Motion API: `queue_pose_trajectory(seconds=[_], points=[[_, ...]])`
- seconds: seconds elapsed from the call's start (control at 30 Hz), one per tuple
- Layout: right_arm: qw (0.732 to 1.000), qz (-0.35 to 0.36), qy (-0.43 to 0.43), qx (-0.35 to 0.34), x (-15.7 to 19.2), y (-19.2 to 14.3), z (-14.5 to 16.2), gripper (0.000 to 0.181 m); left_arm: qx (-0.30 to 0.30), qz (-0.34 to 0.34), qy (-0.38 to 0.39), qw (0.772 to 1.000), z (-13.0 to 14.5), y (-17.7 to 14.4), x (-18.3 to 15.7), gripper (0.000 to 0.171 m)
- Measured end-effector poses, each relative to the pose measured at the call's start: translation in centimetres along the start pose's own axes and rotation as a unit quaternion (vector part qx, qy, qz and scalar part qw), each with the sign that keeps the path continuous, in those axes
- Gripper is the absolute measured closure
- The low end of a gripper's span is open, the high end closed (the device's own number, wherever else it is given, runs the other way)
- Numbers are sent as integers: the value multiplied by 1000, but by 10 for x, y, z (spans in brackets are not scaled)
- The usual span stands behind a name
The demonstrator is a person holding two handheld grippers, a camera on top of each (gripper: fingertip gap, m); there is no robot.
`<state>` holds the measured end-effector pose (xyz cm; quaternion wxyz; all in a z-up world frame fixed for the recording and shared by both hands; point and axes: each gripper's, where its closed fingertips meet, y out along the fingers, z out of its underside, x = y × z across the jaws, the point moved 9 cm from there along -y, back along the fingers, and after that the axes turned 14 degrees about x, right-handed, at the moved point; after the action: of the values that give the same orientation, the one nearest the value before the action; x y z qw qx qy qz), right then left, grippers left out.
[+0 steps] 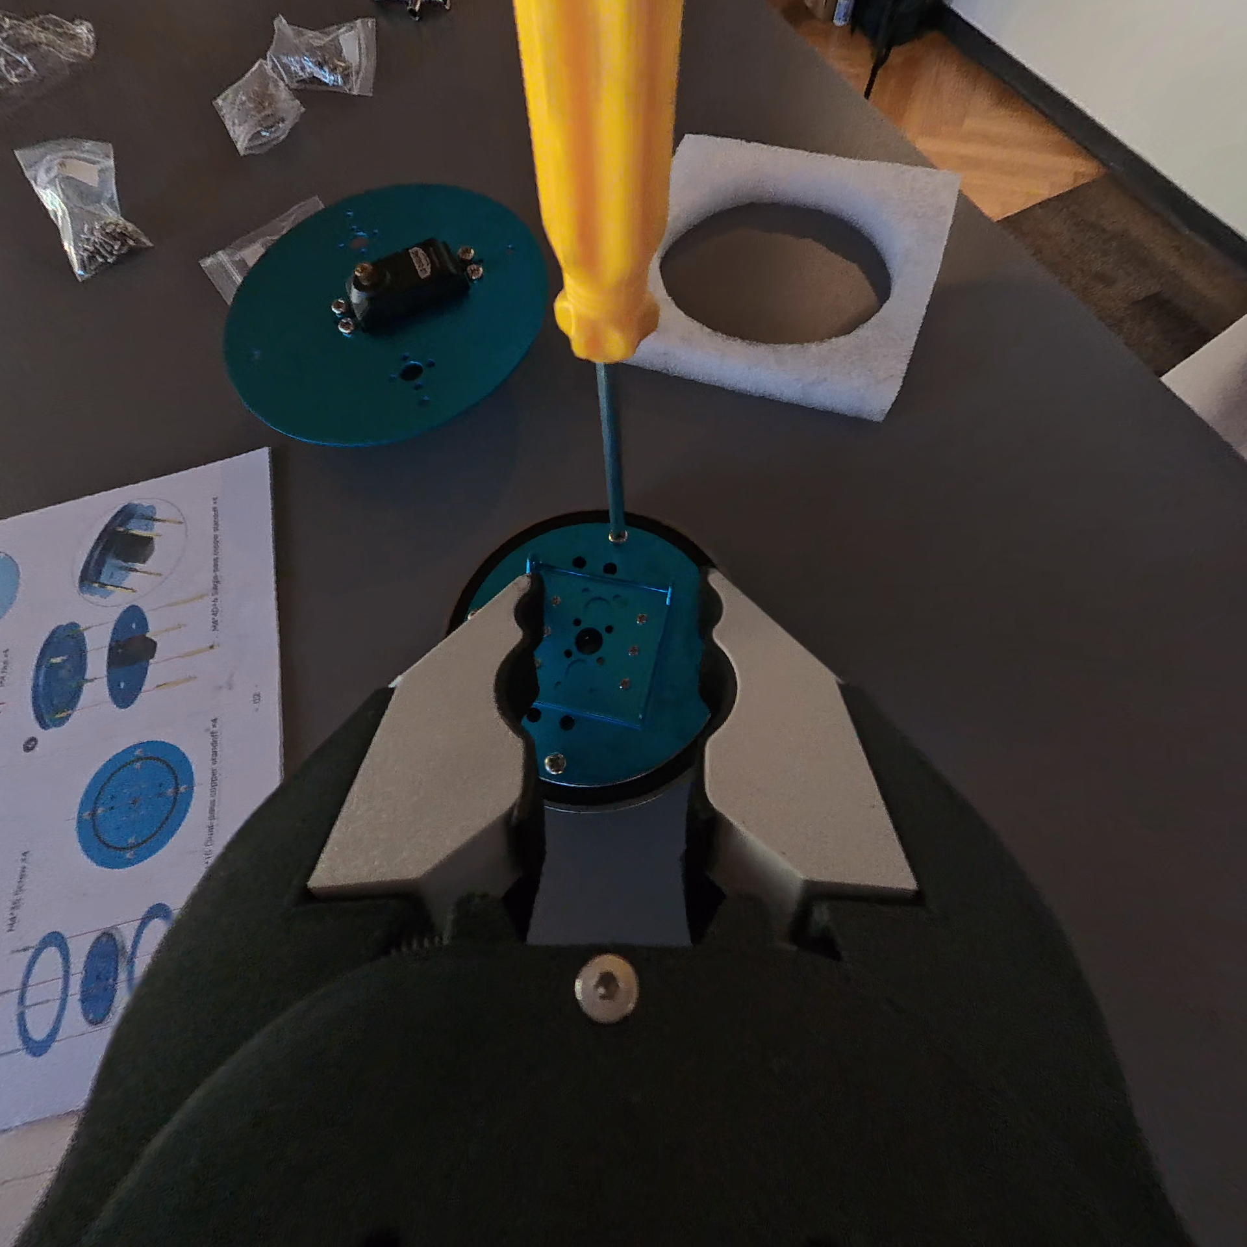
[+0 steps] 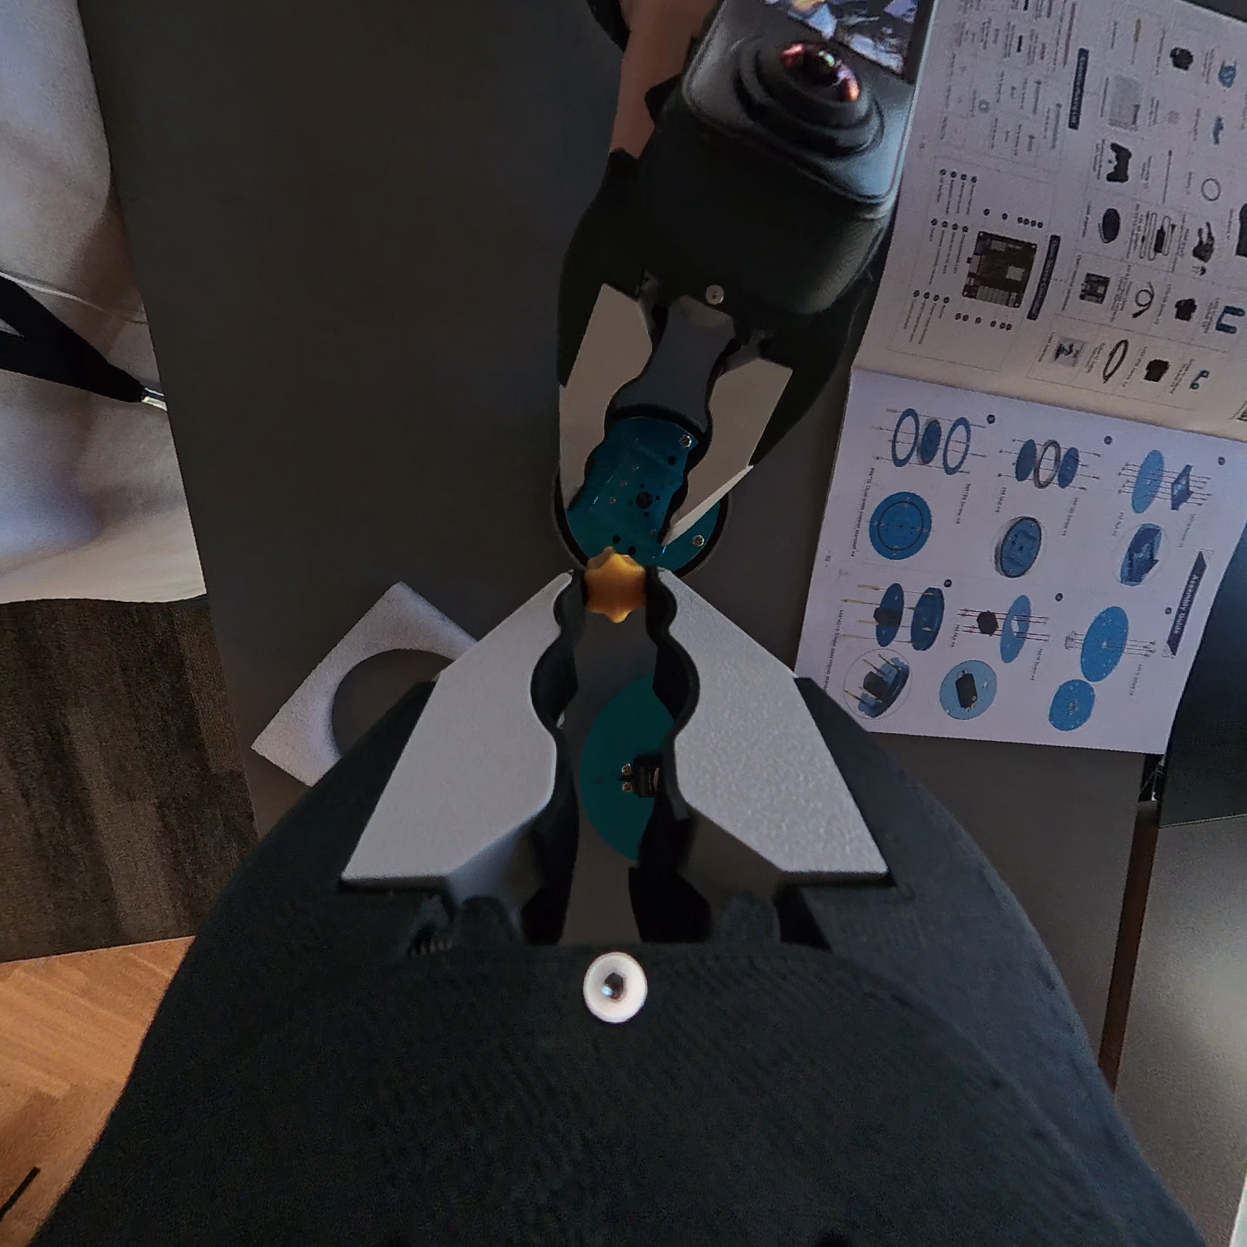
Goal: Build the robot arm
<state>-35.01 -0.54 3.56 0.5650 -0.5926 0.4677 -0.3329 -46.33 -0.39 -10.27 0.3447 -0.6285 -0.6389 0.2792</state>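
My left gripper is shut on a round blue assembly with a black ring beneath and a square blue bracket on top; it rests on the dark table. My right gripper is shut on the handle of a yellow screwdriver. The screwdriver stands upright with its tip on a screw at the assembly's far edge. The right wrist view looks straight down on the left gripper and the assembly.
A second blue disc with a black servo lies farther left and also shows in the right wrist view. White foam with a round hole lies beyond. Instruction sheets and screw bags lie left. The table edge and wooden floor are right. My hands' fingertips stand some 11 centimeters from each other.
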Motion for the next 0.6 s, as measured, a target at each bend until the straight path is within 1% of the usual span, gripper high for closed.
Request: queue_pose_trajectory(seconds=[0.03,0.13,0.2,0.27,0.3,0.37,0.6], points=[[1000,0,-1,0,0,0,0,164,0,-3,3,1000,0,0,0,128],[1000,-3,-2,0,0,0,-1,164,-20,-4,-1,1000,0,-7,3,125],[1000,-4,-3,-2,-1,1,-1,164,-16,-14,-3,1000,2,-7,7,115],[1000,-5,-2,-4,-1,1,-2,164,9,-6,-8,1000,7,0,11,105],[1000,-5,1,-4,-1,1,-2,164,1,11,-17,1000,6,1,11,110],[1000,-6,8,-2,-1,1,-2,164,0,14,-18,1000,8,1,12,119],[996,-10,84,-18,-2,2,2,164,-7,2,-29,1000,9,1,9,120]])
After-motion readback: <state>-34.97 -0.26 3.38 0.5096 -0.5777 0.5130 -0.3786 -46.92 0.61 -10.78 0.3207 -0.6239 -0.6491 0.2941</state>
